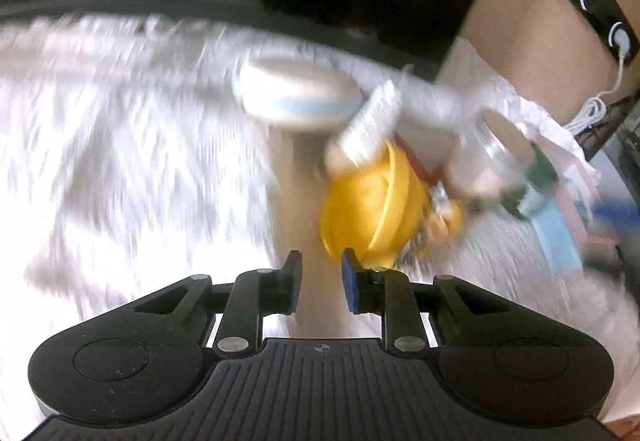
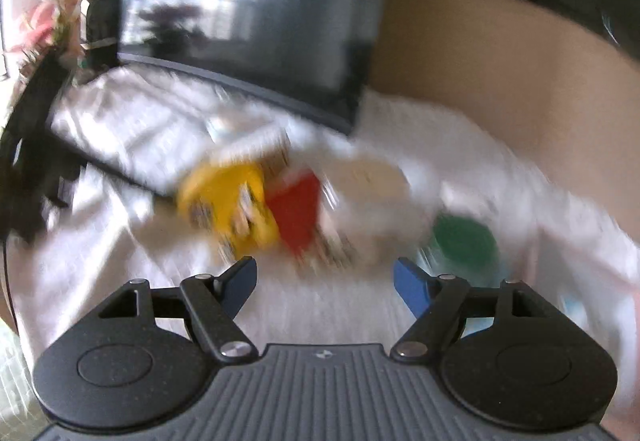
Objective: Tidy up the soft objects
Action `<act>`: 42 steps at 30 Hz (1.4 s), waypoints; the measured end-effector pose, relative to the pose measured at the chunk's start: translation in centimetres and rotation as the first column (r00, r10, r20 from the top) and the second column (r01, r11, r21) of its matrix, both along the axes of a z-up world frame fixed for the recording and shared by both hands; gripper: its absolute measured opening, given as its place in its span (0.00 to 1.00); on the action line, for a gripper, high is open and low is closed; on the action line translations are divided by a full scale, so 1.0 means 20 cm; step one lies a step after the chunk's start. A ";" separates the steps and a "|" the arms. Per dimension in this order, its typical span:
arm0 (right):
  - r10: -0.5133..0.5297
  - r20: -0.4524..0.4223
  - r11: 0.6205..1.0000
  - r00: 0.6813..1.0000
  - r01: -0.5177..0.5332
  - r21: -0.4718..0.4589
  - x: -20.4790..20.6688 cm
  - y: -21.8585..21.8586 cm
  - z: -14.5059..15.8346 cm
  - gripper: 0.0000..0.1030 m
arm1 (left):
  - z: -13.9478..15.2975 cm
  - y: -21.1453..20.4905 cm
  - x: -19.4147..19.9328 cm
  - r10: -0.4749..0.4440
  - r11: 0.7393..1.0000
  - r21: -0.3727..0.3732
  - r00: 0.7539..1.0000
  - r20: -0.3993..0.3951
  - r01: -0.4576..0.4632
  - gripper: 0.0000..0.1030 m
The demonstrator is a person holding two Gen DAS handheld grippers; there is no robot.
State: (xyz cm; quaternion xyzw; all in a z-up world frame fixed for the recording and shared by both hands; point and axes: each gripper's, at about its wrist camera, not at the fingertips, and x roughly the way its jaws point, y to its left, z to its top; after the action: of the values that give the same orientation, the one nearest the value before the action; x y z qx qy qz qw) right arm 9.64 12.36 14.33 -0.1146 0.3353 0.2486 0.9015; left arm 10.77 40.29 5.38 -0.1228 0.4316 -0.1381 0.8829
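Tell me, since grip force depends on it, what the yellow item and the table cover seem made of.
Yellow item: probably soft matte fabric; it shows folds, though blur leaves it uncertain. Table cover: white woven-looking cloth, matte, wrinkled at its edge.

A white cloth (image 1: pixel 120 161) with a rough, woven look is covering the surface; a glossy yellow plastic piece (image 1: pixel 372 209) is lying on it, blurred.
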 end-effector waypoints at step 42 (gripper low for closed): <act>0.194 -0.267 0.979 0.944 -0.170 0.109 0.54 0.67 -0.25 0.39 | 0.24 0.25 0.00 0.323 0.946 -0.135 0.884 0.338 -0.294 0.24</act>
State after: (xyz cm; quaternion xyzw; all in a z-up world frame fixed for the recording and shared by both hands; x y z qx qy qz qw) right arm 20.38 25.67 9.38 -0.0711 0.4351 0.3583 0.8229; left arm 10.73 45.29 10.23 -0.1981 0.2341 -0.0331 0.9512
